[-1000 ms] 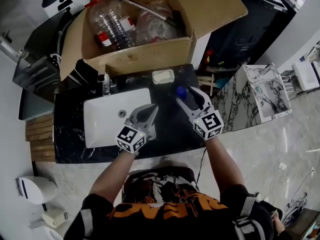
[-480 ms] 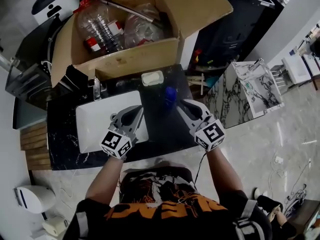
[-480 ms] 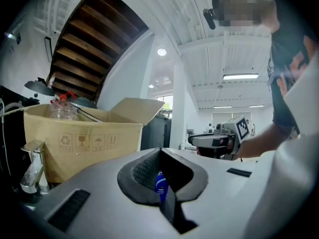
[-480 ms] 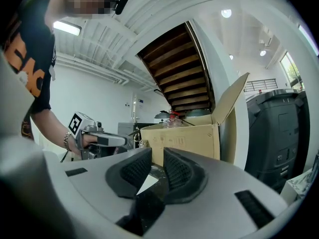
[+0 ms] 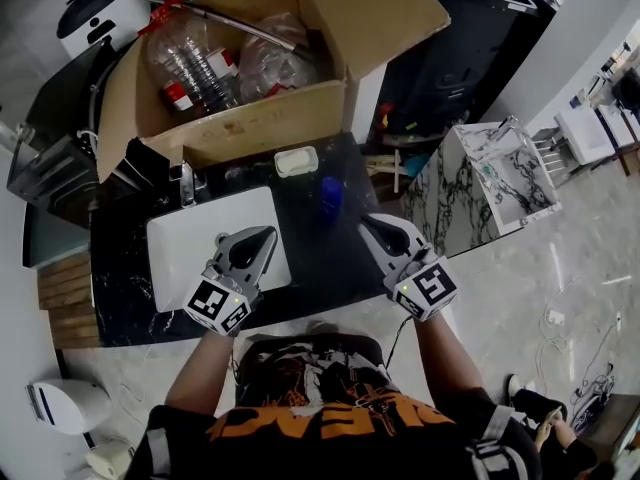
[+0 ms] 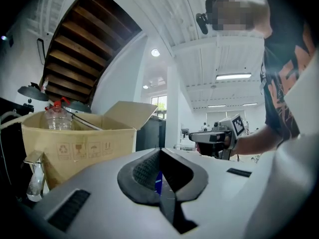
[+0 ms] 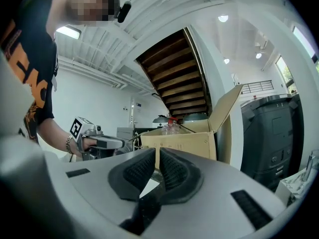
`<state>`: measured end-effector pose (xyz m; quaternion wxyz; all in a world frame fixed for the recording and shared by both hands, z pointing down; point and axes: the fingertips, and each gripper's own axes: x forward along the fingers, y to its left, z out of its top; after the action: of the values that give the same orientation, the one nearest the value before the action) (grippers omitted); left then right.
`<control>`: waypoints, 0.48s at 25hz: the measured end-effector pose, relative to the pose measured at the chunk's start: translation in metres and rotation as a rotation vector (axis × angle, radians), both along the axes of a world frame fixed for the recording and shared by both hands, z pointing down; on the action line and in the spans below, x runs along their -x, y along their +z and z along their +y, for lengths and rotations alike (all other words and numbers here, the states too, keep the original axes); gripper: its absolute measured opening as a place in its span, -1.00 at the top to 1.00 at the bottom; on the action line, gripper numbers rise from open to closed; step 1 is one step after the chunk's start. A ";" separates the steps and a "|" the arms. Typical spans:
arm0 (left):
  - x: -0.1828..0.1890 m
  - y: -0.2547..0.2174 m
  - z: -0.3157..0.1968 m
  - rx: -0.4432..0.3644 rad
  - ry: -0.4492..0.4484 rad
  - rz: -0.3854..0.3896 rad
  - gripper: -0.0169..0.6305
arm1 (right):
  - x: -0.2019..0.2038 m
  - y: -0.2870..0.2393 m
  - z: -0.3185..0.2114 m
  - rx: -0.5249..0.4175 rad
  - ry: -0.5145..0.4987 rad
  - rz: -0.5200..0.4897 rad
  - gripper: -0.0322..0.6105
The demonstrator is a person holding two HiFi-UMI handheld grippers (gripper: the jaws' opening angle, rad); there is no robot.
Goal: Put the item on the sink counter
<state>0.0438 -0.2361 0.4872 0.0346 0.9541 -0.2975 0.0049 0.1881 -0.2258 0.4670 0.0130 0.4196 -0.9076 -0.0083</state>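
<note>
the little blue bottle (image 5: 331, 194) stands up on the black counter (image 5: 335, 263), beside the white sink (image 5: 180, 243) and near the soap (image 5: 297, 161). the right gripper (image 5: 368, 224) is just beside the bottle, not touching it. its jaws are closing with nothing between them. the left gripper (image 5: 268, 235) hangs over the sink with its jaws pressed together, holding nothing.
</note>
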 end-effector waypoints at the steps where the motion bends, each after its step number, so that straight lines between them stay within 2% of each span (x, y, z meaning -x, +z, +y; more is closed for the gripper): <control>1: 0.000 -0.003 0.001 -0.005 0.001 0.005 0.91 | -0.001 -0.001 0.003 -0.001 0.006 0.005 0.79; 9: -0.003 -0.017 0.009 -0.007 0.001 0.006 0.91 | 0.000 -0.011 0.021 -0.025 0.012 -0.034 0.86; 12: -0.006 -0.025 0.013 -0.015 0.008 0.027 0.91 | -0.001 -0.008 0.026 -0.007 0.007 -0.008 0.86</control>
<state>0.0503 -0.2228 0.4621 0.0317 0.9554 -0.2933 -0.0101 0.1888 -0.1994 0.4593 0.0077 0.4229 -0.9061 -0.0098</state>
